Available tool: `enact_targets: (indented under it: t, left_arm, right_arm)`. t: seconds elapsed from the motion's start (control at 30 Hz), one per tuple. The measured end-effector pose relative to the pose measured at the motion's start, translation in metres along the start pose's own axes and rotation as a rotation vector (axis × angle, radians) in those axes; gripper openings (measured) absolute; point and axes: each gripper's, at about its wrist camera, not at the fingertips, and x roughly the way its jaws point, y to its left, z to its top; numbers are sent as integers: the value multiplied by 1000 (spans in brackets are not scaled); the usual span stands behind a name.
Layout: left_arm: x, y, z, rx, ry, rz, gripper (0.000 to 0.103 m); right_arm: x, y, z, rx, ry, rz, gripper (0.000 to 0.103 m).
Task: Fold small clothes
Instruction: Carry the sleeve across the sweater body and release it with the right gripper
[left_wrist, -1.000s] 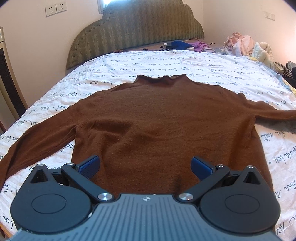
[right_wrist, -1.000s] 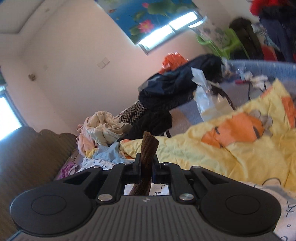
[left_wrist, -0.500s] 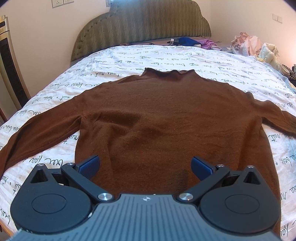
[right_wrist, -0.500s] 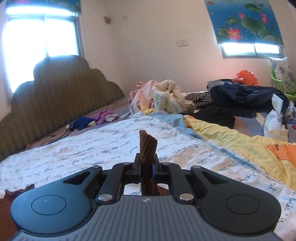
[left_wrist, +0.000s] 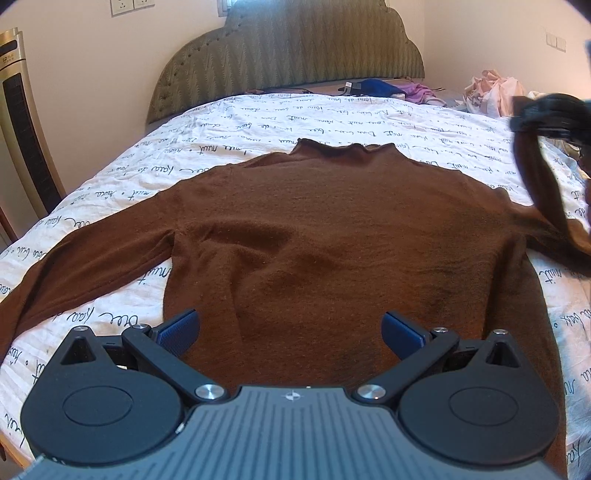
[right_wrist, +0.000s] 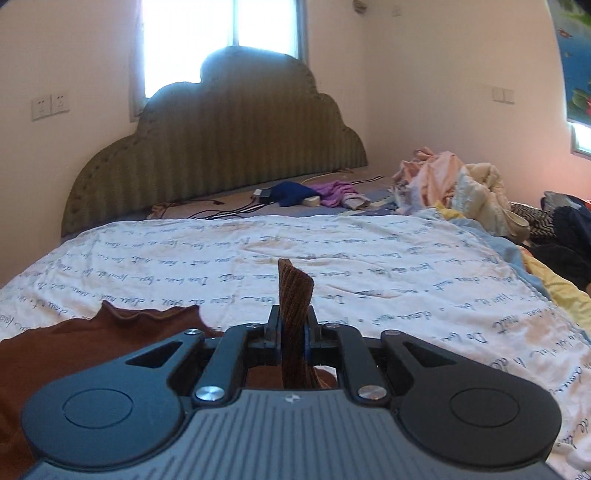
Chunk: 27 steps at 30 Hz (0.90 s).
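A brown long-sleeved sweater (left_wrist: 332, 229) lies flat on the bed, collar toward the headboard. My left gripper (left_wrist: 290, 330) is open and empty, hovering over the sweater's hem. My right gripper (right_wrist: 293, 334) is shut on the cuff of the right sleeve (right_wrist: 293, 295), which sticks up between the jaws. In the left wrist view the right gripper (left_wrist: 550, 114) shows at the far right, holding the sleeve (left_wrist: 539, 184) lifted above the bed. The sweater's collar (right_wrist: 147, 317) shows at the left in the right wrist view.
The bed has a white sheet with script print (left_wrist: 258, 122) and a green padded headboard (left_wrist: 288, 55). Piled clothes (right_wrist: 454, 184) lie at the right, blue and purple items (right_wrist: 314, 192) near the headboard. A tall gold appliance (left_wrist: 22, 129) stands left of the bed.
My right gripper has swung left with the sleeve cuff, turning from the clothes pile toward the headboard, and now appears lifted in the left wrist view. My left gripper has tilted slightly downward.
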Motion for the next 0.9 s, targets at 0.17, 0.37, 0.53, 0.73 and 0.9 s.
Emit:
enact_targets:
  t: [0.17,0.37,0.53,0.73,0.9]
  left_arm:
    - [-8,9,0,-21,-14,3,103]
    - [-19,16,1,-25,-47,21,103]
    - [-20,18,2,-27,-45,19,103]
    - [-22,22,1,-30,-51,31,103]
    - [-24,28,1,-47,-56,33,103]
  right_arm:
    - [25,56,5,-81,30,55,10]
    - [44,117,5,-145,53,117,10]
    - [49,152,5,-175,62,149,10]
    - [57,184,5,-200,74,179,11]
    - [58,210,4,-207,93,242,11]
